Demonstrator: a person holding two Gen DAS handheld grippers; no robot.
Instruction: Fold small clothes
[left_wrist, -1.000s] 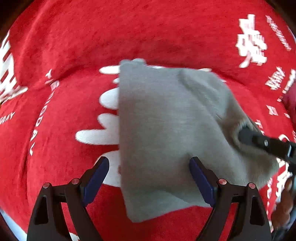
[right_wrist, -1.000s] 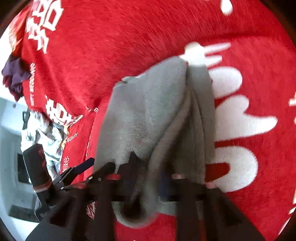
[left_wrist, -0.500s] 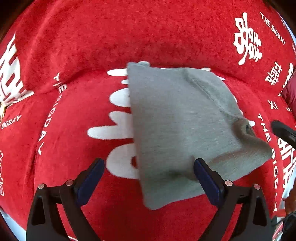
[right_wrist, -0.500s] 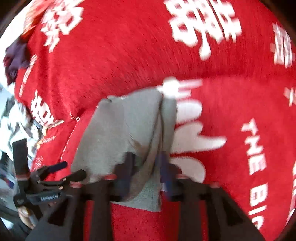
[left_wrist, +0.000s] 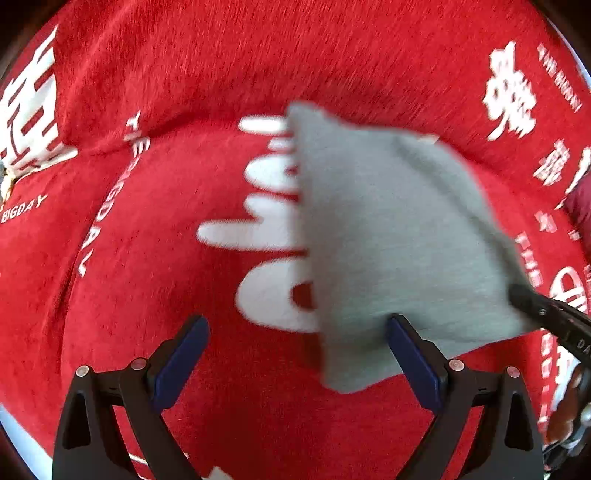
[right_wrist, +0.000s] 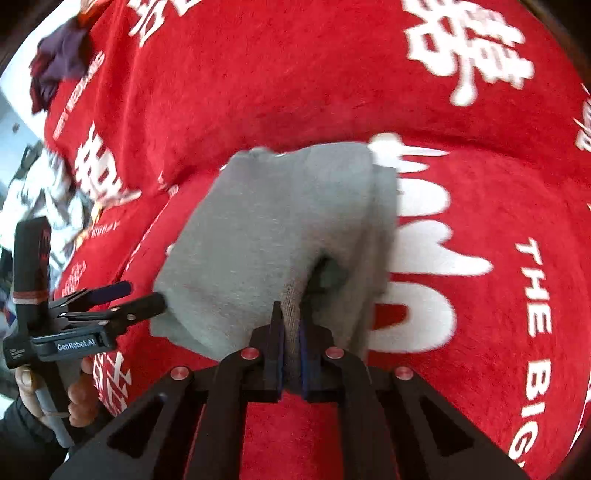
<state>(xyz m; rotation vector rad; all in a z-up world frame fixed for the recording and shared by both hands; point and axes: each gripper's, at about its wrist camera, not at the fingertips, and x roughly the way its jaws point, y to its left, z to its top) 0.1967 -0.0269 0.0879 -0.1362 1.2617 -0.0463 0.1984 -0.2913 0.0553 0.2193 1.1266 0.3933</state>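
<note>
A small grey garment (left_wrist: 391, 236) lies folded on a red cloth with white lettering (left_wrist: 184, 74). It also fills the middle of the right wrist view (right_wrist: 266, 236). My left gripper (left_wrist: 295, 354) is open and empty, its right finger at the garment's near edge. My right gripper (right_wrist: 290, 347) is shut on a bunched fold of the grey garment's near edge. In the left wrist view the right gripper (left_wrist: 546, 314) shows at the garment's right corner. In the right wrist view the left gripper (right_wrist: 125, 295) sits at the garment's left side.
The red cloth (right_wrist: 480, 221) covers a soft surface with a raised back. A dark purple garment (right_wrist: 55, 66) lies at the far left, and light patterned fabric (right_wrist: 40, 192) sits beyond the cloth's left edge. A dark red item (left_wrist: 580, 206) shows at the right edge.
My right gripper has closed again on the garment's near fold. My left gripper has drawn back and to the left, staying open. The garment is blurred by motion.
</note>
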